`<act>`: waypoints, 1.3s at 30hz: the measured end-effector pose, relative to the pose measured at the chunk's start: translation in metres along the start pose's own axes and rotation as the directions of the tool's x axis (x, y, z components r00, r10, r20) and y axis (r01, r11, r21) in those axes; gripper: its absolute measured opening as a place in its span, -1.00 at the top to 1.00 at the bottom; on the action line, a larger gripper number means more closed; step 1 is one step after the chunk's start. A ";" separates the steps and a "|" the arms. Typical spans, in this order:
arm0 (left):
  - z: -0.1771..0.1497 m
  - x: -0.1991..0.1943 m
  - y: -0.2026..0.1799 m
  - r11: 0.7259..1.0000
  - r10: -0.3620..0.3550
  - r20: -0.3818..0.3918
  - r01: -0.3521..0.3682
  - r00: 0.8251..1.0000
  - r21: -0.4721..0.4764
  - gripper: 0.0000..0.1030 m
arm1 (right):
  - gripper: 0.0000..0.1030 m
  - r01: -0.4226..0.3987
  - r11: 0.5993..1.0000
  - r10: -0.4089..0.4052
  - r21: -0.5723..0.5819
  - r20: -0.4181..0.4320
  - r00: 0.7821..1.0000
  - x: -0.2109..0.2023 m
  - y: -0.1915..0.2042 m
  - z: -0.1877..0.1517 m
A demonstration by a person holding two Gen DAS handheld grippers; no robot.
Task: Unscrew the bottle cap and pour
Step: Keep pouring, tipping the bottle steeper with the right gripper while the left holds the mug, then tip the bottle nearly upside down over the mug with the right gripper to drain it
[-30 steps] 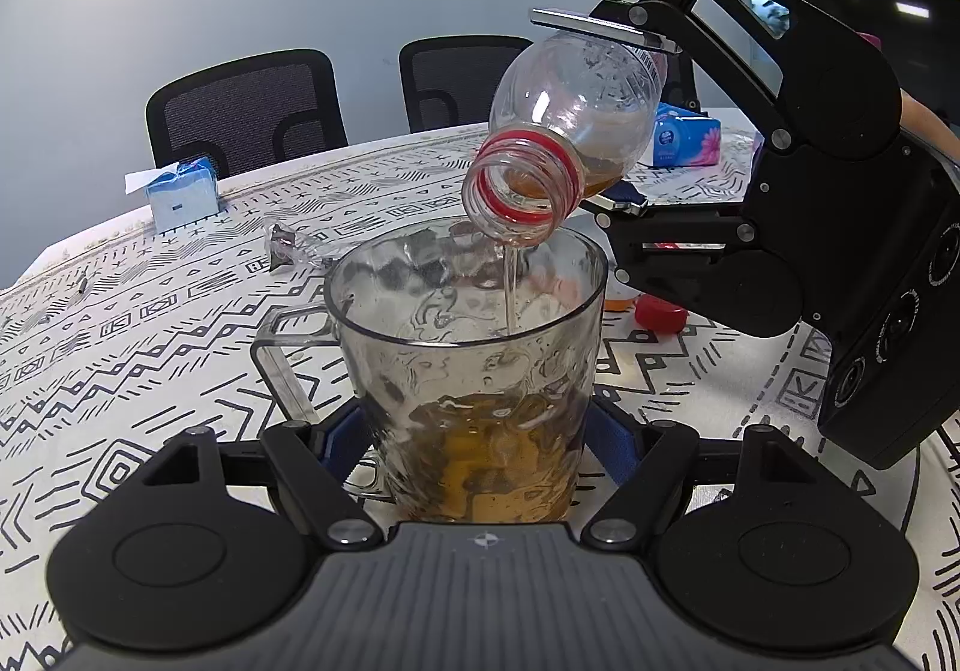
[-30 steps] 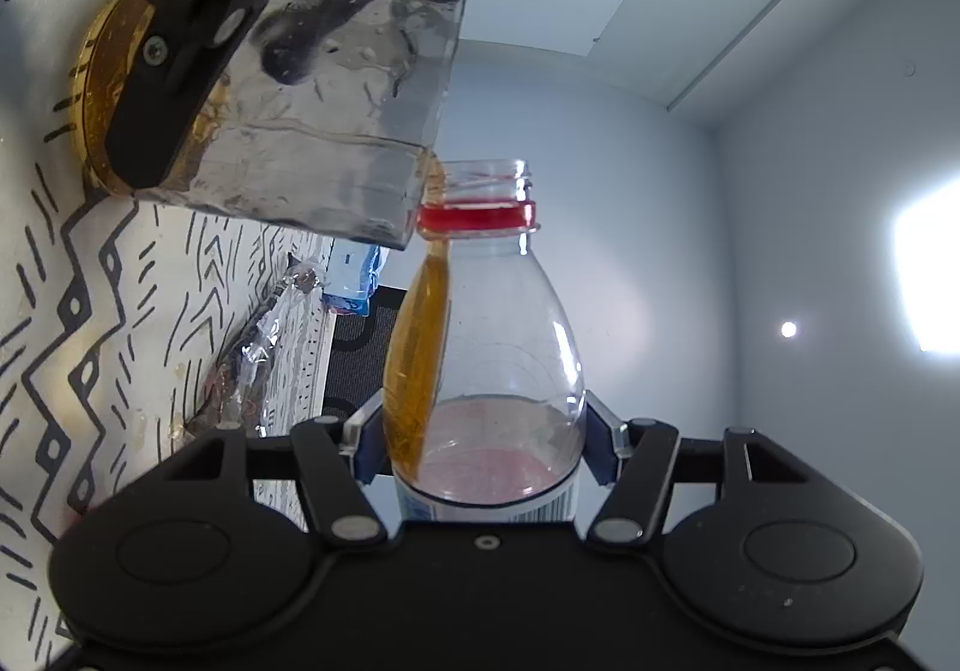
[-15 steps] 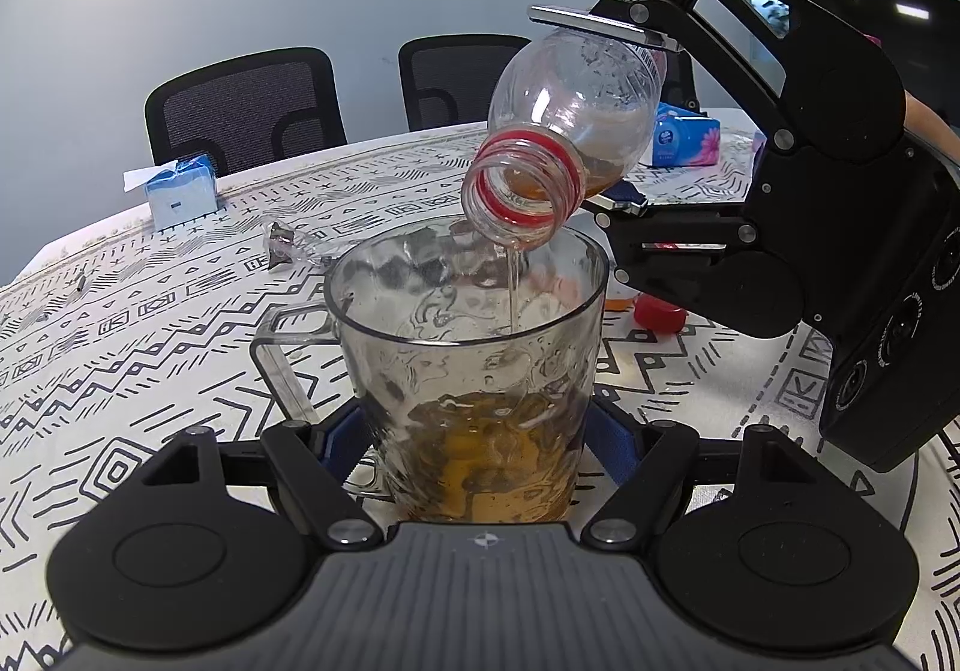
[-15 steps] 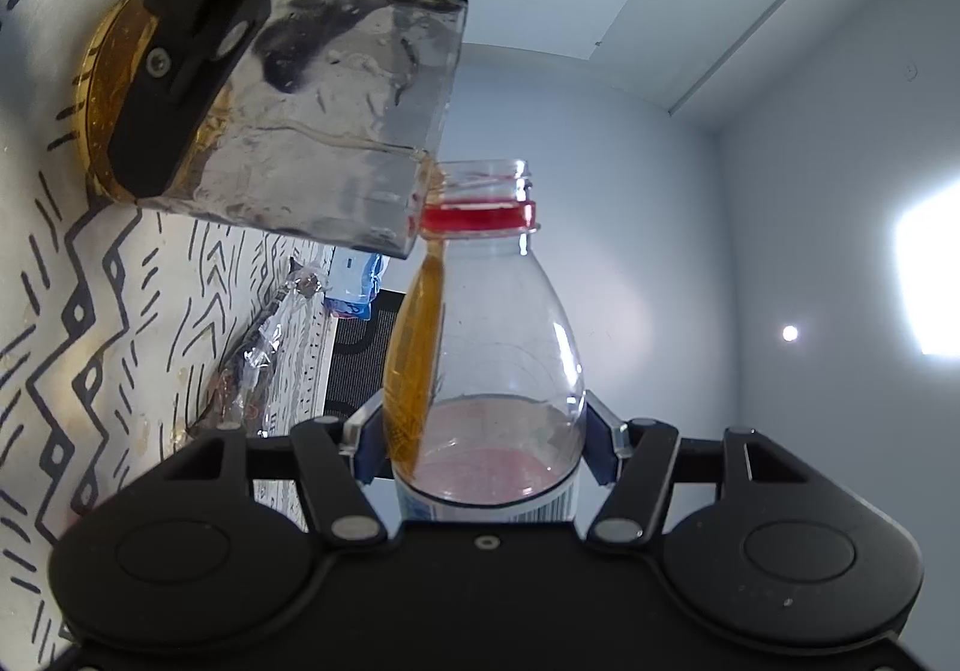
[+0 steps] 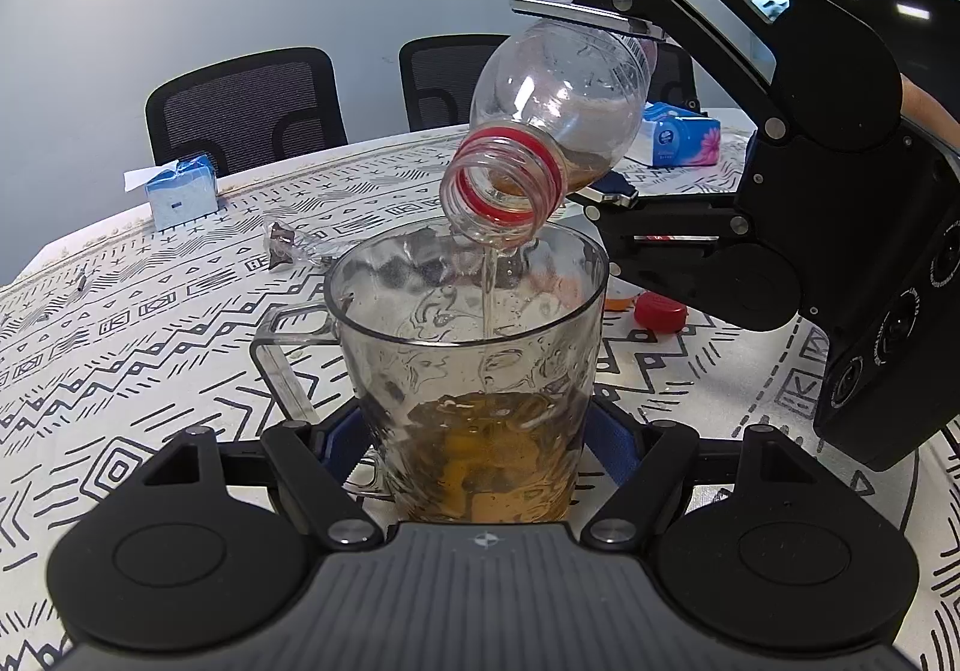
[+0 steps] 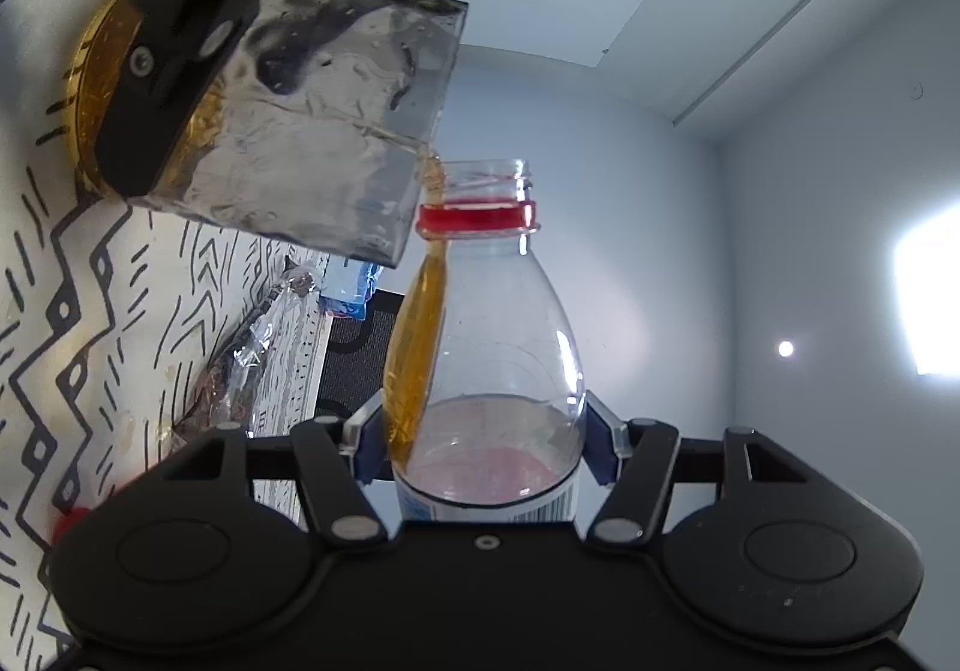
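Observation:
My left gripper (image 5: 480, 431) is shut on a clear plastic jug (image 5: 468, 347) that stands on the patterned tablecloth, amber liquid in its bottom third. My right gripper (image 6: 486, 431) is shut on a clear bottle (image 6: 498, 347) with a red neck ring. The bottle (image 5: 558, 125) is tipped with its open mouth over the jug's rim, and a thin stream runs from it into the jug. A little amber liquid lies along the bottle's lower side. The red cap (image 5: 660, 309) lies on the table to the right of the jug, under the right gripper.
The round table (image 5: 120, 347) carries a blue tissue box (image 5: 180, 191) at the far left, a crumpled clear wrapper (image 5: 288, 242) behind the jug and a blue-pink tissue pack (image 5: 684, 140) at the far right. Two black office chairs (image 5: 246, 113) stand behind the table.
The pour goes on. The bottle's mouth has sunk slightly closer to the jug's rim. The liquid level in the jug has risen a little. Both grippers have kept their holds.

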State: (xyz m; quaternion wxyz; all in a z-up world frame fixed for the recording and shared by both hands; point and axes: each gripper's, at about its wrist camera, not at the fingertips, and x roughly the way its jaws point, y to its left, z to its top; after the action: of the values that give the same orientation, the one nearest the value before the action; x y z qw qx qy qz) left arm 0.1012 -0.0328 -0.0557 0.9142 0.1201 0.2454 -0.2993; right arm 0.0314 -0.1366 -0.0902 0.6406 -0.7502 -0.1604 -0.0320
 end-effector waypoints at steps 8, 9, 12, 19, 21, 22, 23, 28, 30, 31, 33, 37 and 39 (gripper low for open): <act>0.000 0.000 0.000 1.000 -0.001 -0.001 0.001 1.000 0.001 -0.42 | -0.26 -0.003 1.000 0.003 -0.013 0.001 1.000 -0.015 -0.010 0.004; 0.000 0.000 0.000 1.000 -0.001 -0.001 0.001 1.000 0.001 -0.42 | -0.26 -0.004 1.000 0.004 -0.014 0.002 1.000 -0.018 -0.011 0.005; 0.000 -0.001 -0.003 1.000 0.000 -0.001 0.000 1.000 0.002 -0.42 | -0.26 -0.006 1.000 0.006 -0.019 0.004 1.000 -0.024 -0.014 0.007; 0.001 -0.004 -0.004 1.000 -0.003 -0.001 0.003 1.000 -0.006 -0.42 | -0.26 -0.006 1.000 0.006 -0.031 0.004 1.000 -0.037 -0.021 0.010; 0.001 -0.005 -0.005 1.000 -0.003 -0.001 0.003 1.000 -0.006 -0.42 | -0.26 -0.008 0.999 0.008 -0.033 0.004 1.000 -0.045 -0.025 0.011; 0.001 -0.005 -0.005 1.000 -0.003 -0.001 0.003 1.000 -0.006 -0.42 | -0.26 -0.008 0.999 0.008 -0.034 0.005 1.000 -0.048 -0.027 0.012; 0.001 -0.006 -0.005 1.000 -0.003 -0.001 0.003 1.000 -0.006 -0.42 | -0.26 -0.008 0.999 0.008 -0.036 0.006 1.000 -0.052 -0.028 0.013; 0.001 -0.004 -0.003 1.000 -0.005 -0.001 0.005 1.000 -0.007 -0.42 | -0.26 -0.007 0.999 0.008 -0.044 0.010 1.000 -0.067 -0.034 0.017; 0.001 -0.003 -0.002 1.000 -0.006 -0.001 0.006 1.000 -0.008 -0.42 | -0.26 -0.008 0.999 0.009 -0.049 0.015 1.000 -0.074 -0.037 0.019; 0.001 -0.002 -0.002 1.000 -0.005 -0.001 0.005 1.000 -0.008 -0.42 | -0.26 -0.008 0.999 0.009 -0.050 0.016 1.000 -0.071 -0.036 0.018; 0.002 -0.002 -0.001 1.000 -0.006 -0.002 0.006 1.000 -0.008 -0.42 | -0.26 -0.006 0.999 0.007 -0.050 0.013 1.000 -0.069 -0.037 0.017; 0.002 -0.001 -0.002 1.000 -0.005 -0.001 0.005 1.000 -0.009 -0.42 | -0.26 -0.006 0.999 0.006 -0.054 0.014 1.000 -0.075 -0.041 0.019; 0.002 -0.001 -0.002 1.000 -0.004 -0.001 0.004 1.000 -0.007 -0.42 | -0.26 -0.006 0.998 0.007 -0.060 0.017 1.000 -0.075 -0.041 0.020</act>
State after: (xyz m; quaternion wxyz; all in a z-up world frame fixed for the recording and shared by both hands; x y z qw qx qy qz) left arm 0.0998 -0.0347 -0.0540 0.9139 0.1166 0.2474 -0.3001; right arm -0.0543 -0.1272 -0.0739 0.6166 -0.7699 -0.1624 -0.0280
